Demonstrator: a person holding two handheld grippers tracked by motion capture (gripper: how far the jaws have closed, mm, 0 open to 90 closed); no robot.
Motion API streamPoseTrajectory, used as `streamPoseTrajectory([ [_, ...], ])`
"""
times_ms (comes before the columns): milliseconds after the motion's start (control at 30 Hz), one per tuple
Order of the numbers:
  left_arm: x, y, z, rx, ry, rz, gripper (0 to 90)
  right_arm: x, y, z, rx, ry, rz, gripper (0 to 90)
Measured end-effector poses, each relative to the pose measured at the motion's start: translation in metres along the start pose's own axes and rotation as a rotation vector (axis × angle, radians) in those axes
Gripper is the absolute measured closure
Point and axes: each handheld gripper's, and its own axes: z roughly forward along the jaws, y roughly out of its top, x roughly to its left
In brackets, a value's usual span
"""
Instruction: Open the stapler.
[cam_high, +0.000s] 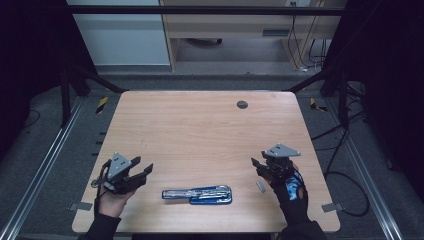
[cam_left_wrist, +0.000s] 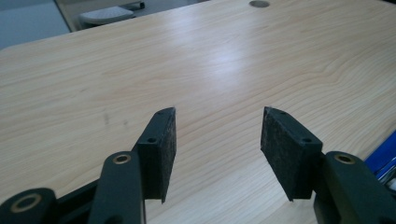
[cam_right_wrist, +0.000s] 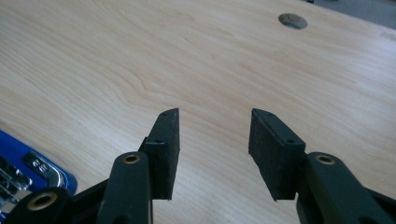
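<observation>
- The left hand-held gripper hangs just above the worktop, its jaws spread wide with nothing between them; in the left gripper view the two black pads frame only bare wood.
- The right hand-held gripper is likewise spread open and empty, held low over the worktop on the far side from the left one.
- The thing the work concerns looks to be the blue tool case, a flat open holder with a row of shiny metal pieces in it. It lies flat on the worktop between the two hand-held grippers, a little nearer the person than either set of jaws, and touches neither.
- From the left hand-held gripper the case sits off to its right; a blue corner of it shows past the right jaw. From the right hand-held gripper it sits to the left and below.
- A small grey piece lies on the worktop just beside the right hand-held gripper; what it is I cannot tell.
- Judged step: the approach, before any grasp. Both hands flank the case without contact.
- The next move would call for turning one hand-held gripper inward and down, so that its open jaws straddle the case's thin edge or one metal piece before closing.
</observation>
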Motion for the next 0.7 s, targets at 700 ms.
streamPoseTrajectory([
  [700, 0.032, -0.034, -0.007, 0.052, 0.056, -0.07, 45.3, 0.014, -0.025, 0.005, 0.179, 0.061, -0.058, 59.7],
])
